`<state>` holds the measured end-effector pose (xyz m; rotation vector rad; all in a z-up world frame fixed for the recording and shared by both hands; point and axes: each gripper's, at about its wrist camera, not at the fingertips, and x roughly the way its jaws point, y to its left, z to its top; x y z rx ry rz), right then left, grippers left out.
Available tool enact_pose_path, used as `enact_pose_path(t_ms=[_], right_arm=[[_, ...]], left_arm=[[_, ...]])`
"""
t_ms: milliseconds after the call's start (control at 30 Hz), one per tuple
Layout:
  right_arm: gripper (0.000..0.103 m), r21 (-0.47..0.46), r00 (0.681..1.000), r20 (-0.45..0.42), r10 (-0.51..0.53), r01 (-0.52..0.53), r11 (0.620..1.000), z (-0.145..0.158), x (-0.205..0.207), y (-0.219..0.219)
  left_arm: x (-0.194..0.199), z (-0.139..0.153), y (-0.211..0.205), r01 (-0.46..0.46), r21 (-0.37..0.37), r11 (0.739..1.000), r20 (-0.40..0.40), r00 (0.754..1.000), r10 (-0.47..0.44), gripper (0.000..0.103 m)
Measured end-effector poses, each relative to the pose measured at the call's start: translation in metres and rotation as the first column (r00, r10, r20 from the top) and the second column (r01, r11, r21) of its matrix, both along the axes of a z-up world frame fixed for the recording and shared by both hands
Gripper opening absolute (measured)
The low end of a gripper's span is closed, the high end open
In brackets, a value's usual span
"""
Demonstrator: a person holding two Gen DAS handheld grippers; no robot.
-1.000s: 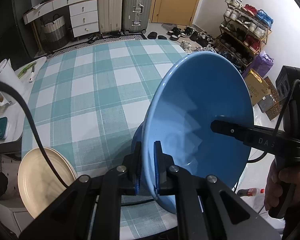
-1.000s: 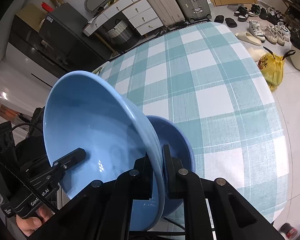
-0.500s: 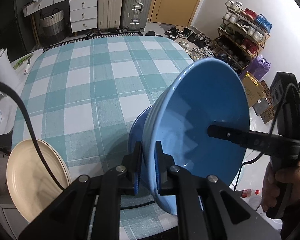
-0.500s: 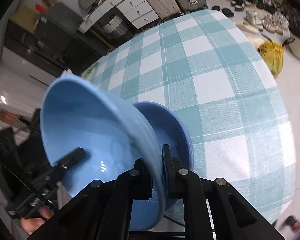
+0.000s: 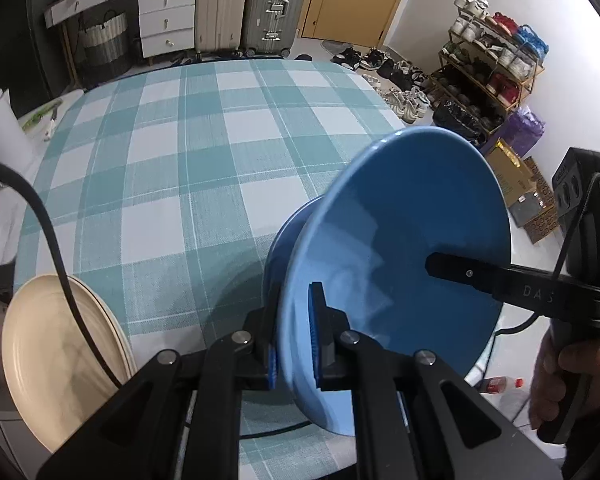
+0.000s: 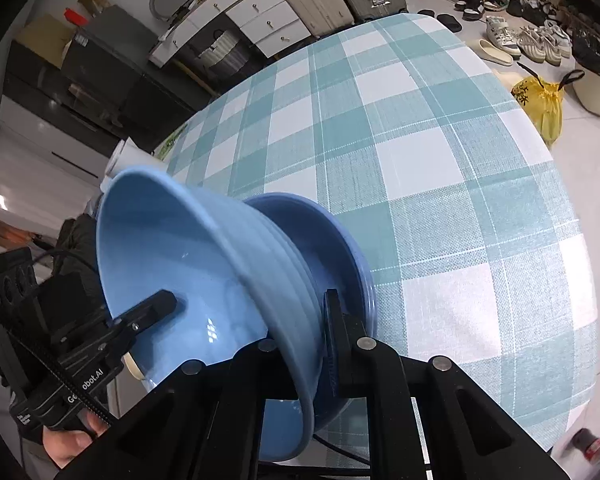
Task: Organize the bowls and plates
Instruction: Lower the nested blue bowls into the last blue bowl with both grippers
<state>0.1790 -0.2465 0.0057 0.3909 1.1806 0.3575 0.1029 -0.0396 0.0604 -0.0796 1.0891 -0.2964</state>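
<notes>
Above the near edge of the checked surface (image 5: 204,168), a large blue bowl (image 5: 412,240) is held tilted between two claws, with a second blue bowl (image 6: 336,240) directly beneath it on the cloth. The left claw (image 5: 294,336) is pinched on the near rim of the large bowl, one pad inside the wall and one outside; the right claw (image 6: 300,344) is pinched on the opposite rim in the same way, and each is seen across the bowl from the other camera. The bowl is judged to be glazed ceramic: stiff, fairly heavy for its size, slick under the pads and liable to chip if knocked against the lower bowl. The rim is the only part thin enough to be taken, and two grips set opposite each other are needed to keep so wide a vessel from swinging. Whether the foot of the held bowl is already touching the lower bowl cannot be told, since the contact is hidden by the wall. A level, slow lowering would be called for, so that the foot is seated inside without a clash. A stack of cream plates (image 5: 52,356) is set at the left, just beside the surface edge, apparently on a separate stand.
</notes>
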Motion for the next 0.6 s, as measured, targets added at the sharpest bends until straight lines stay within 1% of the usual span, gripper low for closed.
enact_pose_path(t_ms=[100,233,300,467,533,600], right_arm=[[0.01,-0.011,1.0,0.005,0.003,-0.003,1.0,-0.003,-0.002,-0.001],[0.01,-0.018,1.0,0.019,0.003,-0.003,1.0,-0.003,-0.006,0.0],[0.01,-0.028,1.0,0.025,0.004,-0.003,1.0,-0.002,-0.007,0.001],[0.01,-0.07,0.999,0.049,0.017,-0.014,0.997,0.001,-0.009,0.007],[0.01,-0.09,0.998,0.062,0.023,-0.017,0.996,0.003,-0.011,0.009],[0.01,-0.135,0.996,0.08,0.039,-0.028,0.99,0.005,-0.013,0.014]], left_arm=[[0.0,-0.005,-0.001,0.005,0.004,1.0,-0.005,1.0,-0.005,0.008],[0.001,-0.006,0.0,0.0,-0.009,1.0,-0.001,1.0,0.0,0.008],[0.001,-0.006,-0.001,-0.001,0.002,1.0,0.003,1.0,0.001,0.008],[-0.001,-0.008,-0.004,-0.002,0.06,0.998,0.027,1.0,0.0,0.008],[-0.001,-0.008,-0.004,-0.003,0.058,0.998,0.032,0.999,0.001,0.009],[-0.001,-0.009,-0.003,-0.004,0.058,0.998,0.034,0.999,0.002,0.009]])
